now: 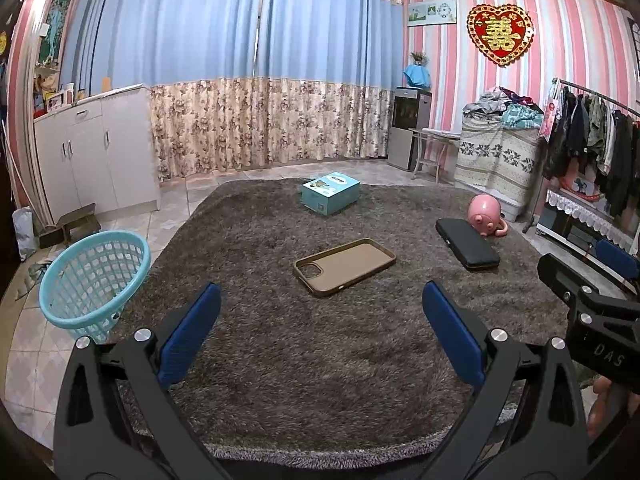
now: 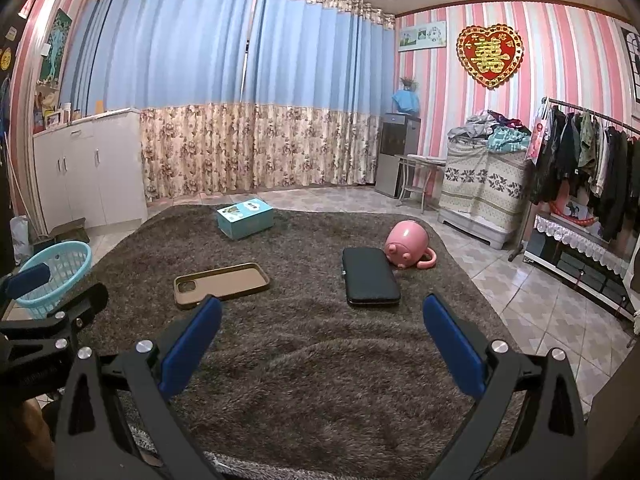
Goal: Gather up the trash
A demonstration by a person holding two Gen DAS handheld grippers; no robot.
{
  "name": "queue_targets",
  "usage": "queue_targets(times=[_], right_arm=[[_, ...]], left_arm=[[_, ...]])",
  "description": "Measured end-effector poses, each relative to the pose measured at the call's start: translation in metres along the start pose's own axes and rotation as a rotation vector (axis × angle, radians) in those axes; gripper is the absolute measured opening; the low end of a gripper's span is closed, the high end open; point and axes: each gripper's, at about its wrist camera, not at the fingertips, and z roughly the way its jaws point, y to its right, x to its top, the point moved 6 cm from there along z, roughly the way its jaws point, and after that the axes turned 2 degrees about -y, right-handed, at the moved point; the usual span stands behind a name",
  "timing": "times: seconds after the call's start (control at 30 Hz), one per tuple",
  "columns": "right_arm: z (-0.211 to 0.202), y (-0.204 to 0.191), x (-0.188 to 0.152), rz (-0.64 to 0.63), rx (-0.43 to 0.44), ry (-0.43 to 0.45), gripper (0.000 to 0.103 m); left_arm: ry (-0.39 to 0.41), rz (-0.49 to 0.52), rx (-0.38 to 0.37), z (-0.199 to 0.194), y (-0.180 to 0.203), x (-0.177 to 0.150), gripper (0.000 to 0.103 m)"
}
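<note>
Left gripper (image 1: pixel 320 336): blue-padded fingers (image 1: pixel 191 334) spread wide apart, nothing between them, hovering above the shaggy brown rug (image 1: pixel 320 380). Right gripper (image 2: pixel 322 340): likewise spread wide, empty, over the same rug (image 2: pixel 320 392). Each gripper visible at the edge of the other's view, side by side.

Straight ahead of the left gripper, flat on the rug: a brown phone case (image 1: pixel 344 266), open side up, empty inside. Same phone case (image 2: pixel 221 285) ahead-left of the right gripper's fingers. Ahead of the right gripper, slightly right: a black zippered case (image 2: pixel 370 275), closed, contents hidden; also seen at right in the left view (image 1: pixel 467 243). Touching or just beside its far corner: a pink pig-faced cup (image 2: pixel 407 249), tipped on its side, handle toward the tile floor; inside not visible. Same cup (image 1: pixel 486 216) in the left view.

Farther back, mid-rug: a teal cardboard box (image 1: pixel 330 193), closed, contents unseen; in the right view (image 2: pixel 245 218) toward the rug's far left.

Off the rug's left edge, on the tile floor: a light blue plastic laundry-style basket (image 1: pixel 94 280) with perforated walls, tilted toward the camera, interior apparently bare. Same basket (image 2: pixel 56 276) partly hidden behind the left gripper in the right view.

Beyond: white cabinet (image 1: pixel 96 152), blue and floral curtains (image 1: pixel 256 80), clothes rack (image 1: pixel 592 140).
</note>
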Motion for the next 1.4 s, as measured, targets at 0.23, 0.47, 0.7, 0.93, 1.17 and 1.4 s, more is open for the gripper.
queue_targets(times=[0.23, 0.47, 0.7, 0.93, 1.17, 1.4], right_arm=[[-0.0017, -0.0001, 0.002, -0.004, -0.005, 0.008, 0.099], [-0.0027, 0.0012, 0.0024, -0.009, -0.007, 0.014, 0.099], [-0.0034, 0.0016, 0.0022, -0.009, -0.008, 0.015, 0.099], [-0.0033, 0.0021, 0.002, -0.01, -0.01, 0.017, 0.099], [-0.0044, 0.003, 0.002, -0.007, -0.013, 0.023, 0.099], [-0.0059, 0.0038, 0.0019, -0.006, -0.018, 0.028, 0.099]], left_arm=[[0.004, -0.001, 0.002, -0.0004, -0.0016, -0.0001, 0.097], [0.005, -0.004, 0.001, -0.0011, -0.003, 0.0, 0.097], [0.005, -0.003, 0.003, -0.0013, -0.0036, 0.0, 0.097], [0.006, -0.005, 0.002, -0.0012, -0.0037, -0.0004, 0.097], [0.009, -0.008, 0.004, -0.003, -0.0062, 0.003, 0.097], [0.014, -0.011, 0.005, -0.0051, -0.0076, 0.0063, 0.097]])
